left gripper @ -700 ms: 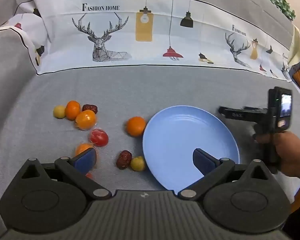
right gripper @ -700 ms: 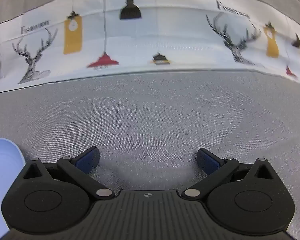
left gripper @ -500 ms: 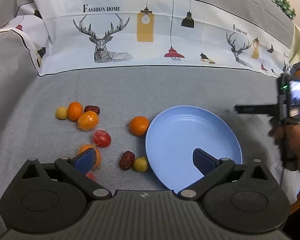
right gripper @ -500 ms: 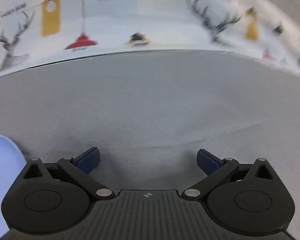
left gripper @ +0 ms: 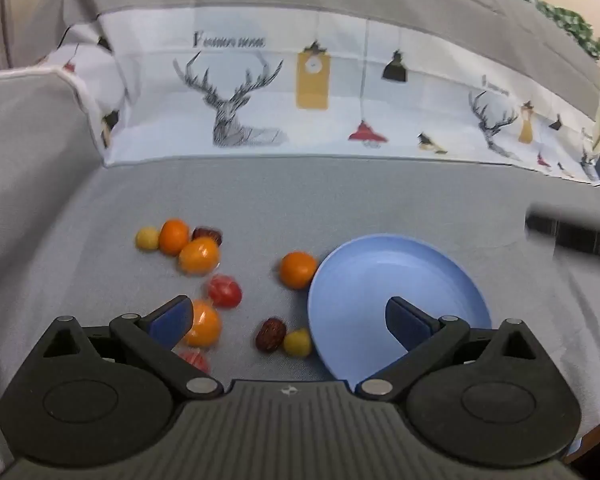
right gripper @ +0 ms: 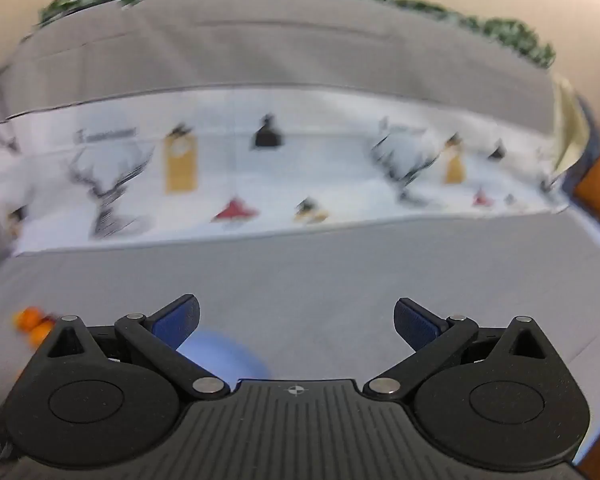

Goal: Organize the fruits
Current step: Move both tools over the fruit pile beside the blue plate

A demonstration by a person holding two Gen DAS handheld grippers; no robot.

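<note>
An empty blue plate lies on the grey cloth. Left of it are scattered small fruits: an orange by the plate's rim, a red date and a yellow fruit in front, a red tomato, an orange by my left finger, and a far cluster of oranges. My left gripper is open and empty above the fruits and plate. My right gripper is open and empty; the plate shows blurred below it.
A printed white cloth with deer and lamps hangs along the back. The cloth rises in a fold at the left. The right gripper's body shows blurred at the right edge of the left wrist view.
My right gripper has lifted and swung back, so its view now tilts up and takes in the plate and oranges. My left gripper has shifted slightly left and nearer to the fruits.
</note>
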